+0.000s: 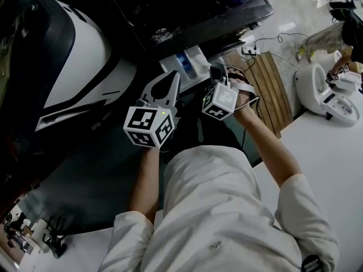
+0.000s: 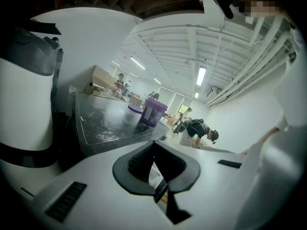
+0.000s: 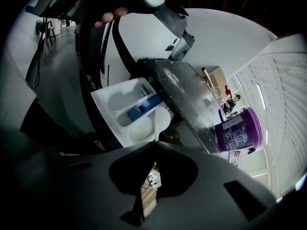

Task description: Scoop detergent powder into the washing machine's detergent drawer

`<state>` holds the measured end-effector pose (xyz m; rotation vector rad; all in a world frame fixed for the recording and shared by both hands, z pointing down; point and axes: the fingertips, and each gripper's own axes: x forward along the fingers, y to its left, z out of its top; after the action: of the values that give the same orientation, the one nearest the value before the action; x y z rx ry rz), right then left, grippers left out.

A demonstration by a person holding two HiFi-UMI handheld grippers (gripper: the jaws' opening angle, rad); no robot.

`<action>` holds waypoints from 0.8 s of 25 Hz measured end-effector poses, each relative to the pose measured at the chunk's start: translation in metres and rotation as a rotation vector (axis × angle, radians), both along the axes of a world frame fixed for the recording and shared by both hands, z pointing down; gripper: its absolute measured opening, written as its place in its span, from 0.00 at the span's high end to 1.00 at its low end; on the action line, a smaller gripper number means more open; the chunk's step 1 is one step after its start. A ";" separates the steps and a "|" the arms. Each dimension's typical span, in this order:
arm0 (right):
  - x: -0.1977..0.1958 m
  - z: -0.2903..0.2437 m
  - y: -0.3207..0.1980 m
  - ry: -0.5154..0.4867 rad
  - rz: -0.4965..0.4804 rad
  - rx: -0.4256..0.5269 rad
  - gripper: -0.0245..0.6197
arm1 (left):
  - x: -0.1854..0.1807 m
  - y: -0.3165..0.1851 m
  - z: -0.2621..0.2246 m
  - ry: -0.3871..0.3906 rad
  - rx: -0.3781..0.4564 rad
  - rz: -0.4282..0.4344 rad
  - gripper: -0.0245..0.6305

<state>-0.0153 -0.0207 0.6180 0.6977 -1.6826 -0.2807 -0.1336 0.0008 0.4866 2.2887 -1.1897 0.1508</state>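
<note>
Two things could spoil this from here. Your right gripper (image 3: 153,145) has its jaws pressed together on the thin handle of the white scoop (image 3: 160,120), whose bowl hangs over the near, rounded compartment of the detergent drawer (image 3: 103,97). That handle looks like smooth, hard plastic, so I judge a quick tilt could let it twist between the pads and throw powder past the rim. White grains speckle the glossy black machine top (image 3: 189,97), which suggests how easily the stuff scatters. Second, the drawer juts out unsupported, and a knock from either gripper might push it in or jolt it. Whether the bowl holds powder I cannot tell. Your left gripper (image 2: 154,145) is closed with nothing between its jaws, its tips just beside the drawer, so it steadies nothing. The drawer is a white moulded tray with curved wells and a blue insert (image 3: 143,107) in the middle one. The purple tub (image 3: 237,128) sits well back on the top, a round, straight-walled pail with a printed label
</note>
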 end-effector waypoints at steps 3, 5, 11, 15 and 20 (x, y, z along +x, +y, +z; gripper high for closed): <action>-0.001 0.001 0.002 -0.004 -0.004 -0.006 0.95 | 0.001 0.001 0.000 -0.001 0.003 0.009 0.94; 0.000 0.008 0.005 -0.004 0.002 -0.038 0.95 | 0.000 0.002 -0.001 -0.002 0.003 0.010 0.94; 0.004 0.008 0.004 0.007 0.010 -0.033 0.95 | -0.004 0.002 -0.001 -0.004 0.004 0.007 0.94; 0.003 0.002 0.004 -0.040 0.030 -0.062 0.95 | -0.004 -0.001 -0.002 -0.007 0.005 0.001 0.94; 0.000 -0.003 0.014 -0.178 0.092 -0.179 0.95 | 0.000 -0.004 -0.001 -0.009 0.003 -0.004 0.94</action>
<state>-0.0149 -0.0065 0.6146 0.6786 -1.8131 -0.0018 -0.1332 -0.0029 0.4854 2.2905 -1.2005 0.1579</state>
